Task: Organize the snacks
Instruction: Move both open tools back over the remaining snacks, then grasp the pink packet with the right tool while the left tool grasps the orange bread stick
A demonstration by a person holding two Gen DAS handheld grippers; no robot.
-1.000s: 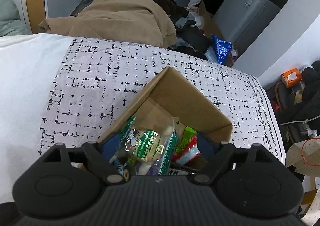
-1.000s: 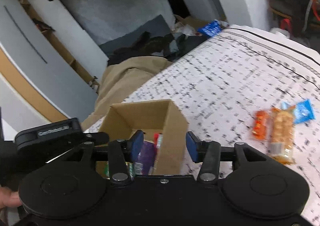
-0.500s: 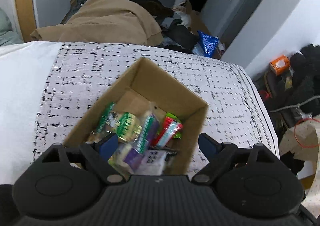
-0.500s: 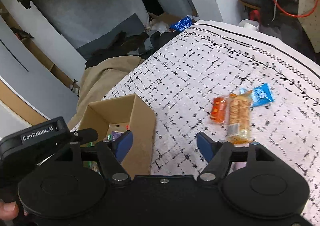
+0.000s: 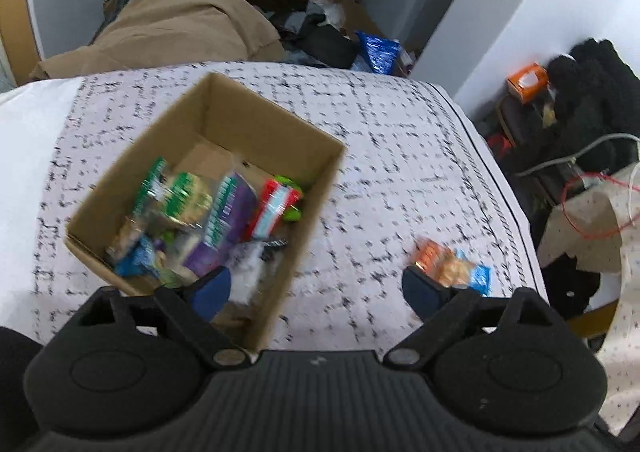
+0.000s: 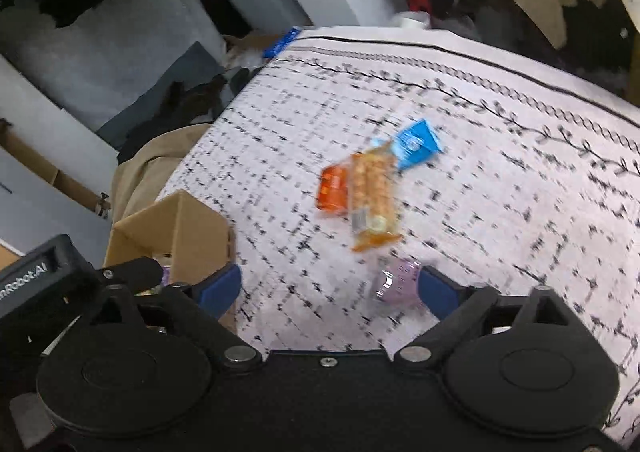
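Where patterned cloth (image 6: 500, 212) spreads: cardboard box (image 5: 280, 140), loose snack packets (image 6: 372, 196).

Left gripper (image 5: 318, 288): jaws opening, wide apart, nothing clamped, pointing steeply down | Right gripper (image 6: 330, 290): jaws opening, wide apart, pads bare, angled down

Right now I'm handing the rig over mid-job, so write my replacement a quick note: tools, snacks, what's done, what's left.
Left tool: jaws opening, nothing between them, above the near edge of the cardboard box.
Right tool: jaws opening, nothing gripped; a small purple packet lies on the tablecloth by its right finger.
Done: several snacks already sit in the box.
Left: four loose on the cloth, namely the purple packet, an orange packet, a cracker pack and a blue packet.
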